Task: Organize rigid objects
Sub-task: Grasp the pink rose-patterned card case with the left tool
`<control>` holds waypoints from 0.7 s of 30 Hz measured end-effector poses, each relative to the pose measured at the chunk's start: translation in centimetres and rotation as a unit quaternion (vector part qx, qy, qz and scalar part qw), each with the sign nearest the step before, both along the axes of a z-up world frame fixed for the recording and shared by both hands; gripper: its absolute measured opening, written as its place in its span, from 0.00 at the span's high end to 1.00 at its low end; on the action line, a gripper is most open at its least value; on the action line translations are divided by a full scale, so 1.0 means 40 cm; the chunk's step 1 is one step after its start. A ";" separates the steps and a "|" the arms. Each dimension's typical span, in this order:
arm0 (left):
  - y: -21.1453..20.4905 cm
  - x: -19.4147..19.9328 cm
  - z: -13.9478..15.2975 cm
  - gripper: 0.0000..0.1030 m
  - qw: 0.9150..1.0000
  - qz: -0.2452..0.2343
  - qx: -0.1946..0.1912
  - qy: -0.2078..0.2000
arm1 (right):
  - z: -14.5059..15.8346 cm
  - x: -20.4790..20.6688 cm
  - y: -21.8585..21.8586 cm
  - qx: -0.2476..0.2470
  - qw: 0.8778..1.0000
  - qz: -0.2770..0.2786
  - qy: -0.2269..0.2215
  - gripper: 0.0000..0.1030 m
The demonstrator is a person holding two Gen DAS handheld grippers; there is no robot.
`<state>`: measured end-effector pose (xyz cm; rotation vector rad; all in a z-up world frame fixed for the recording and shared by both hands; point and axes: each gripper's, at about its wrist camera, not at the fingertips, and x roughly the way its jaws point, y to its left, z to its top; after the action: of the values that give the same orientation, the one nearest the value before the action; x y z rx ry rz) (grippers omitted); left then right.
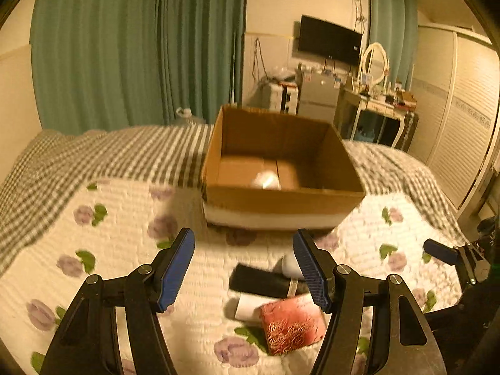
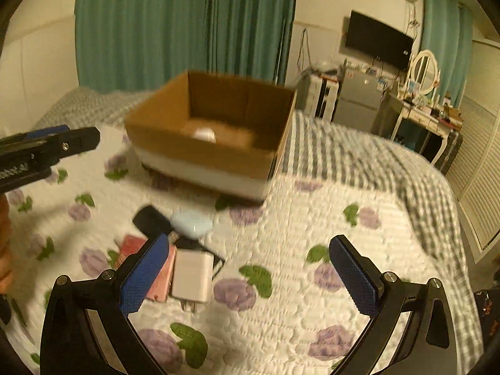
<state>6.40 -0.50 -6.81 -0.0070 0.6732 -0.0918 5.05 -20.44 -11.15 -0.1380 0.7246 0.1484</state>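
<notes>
Cardboard box [image 1: 281, 168] at 12 o'clock, white item [image 1: 266, 180] inside. Left gripper [image 1: 243, 268] spread, empty; right gripper [image 2: 250, 278] spread, charger [image 2: 192, 276] at 9 o'clock.

**Right wrist view: bed, box, loose items**

Right gripper [image 2: 248, 276] jaws spread wide, empty, above floral quilt [image 2: 312, 218]. Cardboard box [image 2: 200, 156] ahead contains one white object [image 2: 204, 134]. White charger [image 2: 191, 276], pink box [image 2: 162, 281], pale blue case [image 2: 191, 225] clustered at left.

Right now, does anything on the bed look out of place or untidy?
Yes. A loose heap lies on the quilt before the cardboard box: white charger, pink box, black item and pale blue case, overlapping at odd angles.
</notes>
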 end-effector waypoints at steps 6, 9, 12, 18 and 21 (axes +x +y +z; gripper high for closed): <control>0.005 0.008 -0.072 0.34 0.999 0.003 -0.005 0.037 | -0.109 0.023 0.033 -0.017 0.998 0.022 0.053 0.00; 0.004 0.007 -0.097 0.34 0.999 0.001 -0.001 0.048 | -0.144 0.036 0.051 -0.022 0.997 0.031 0.072 0.00; -0.001 0.005 -0.123 0.34 0.998 -0.004 0.002 0.061 | -0.181 0.053 0.070 -0.037 0.995 0.037 0.088 0.00; -0.017 0.013 -0.157 0.34 0.996 -0.012 -0.003 0.085 | -0.222 0.085 0.064 -0.038 0.993 0.028 0.105 0.08; -0.041 0.013 -0.173 0.34 0.995 -0.023 -0.008 0.100 | -0.233 0.089 0.061 -0.021 0.992 0.045 0.117 0.49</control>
<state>6.91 -2.13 -13.74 -0.0154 0.8723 -0.1426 8.61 -17.99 -20.48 -0.1955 0.9562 0.2383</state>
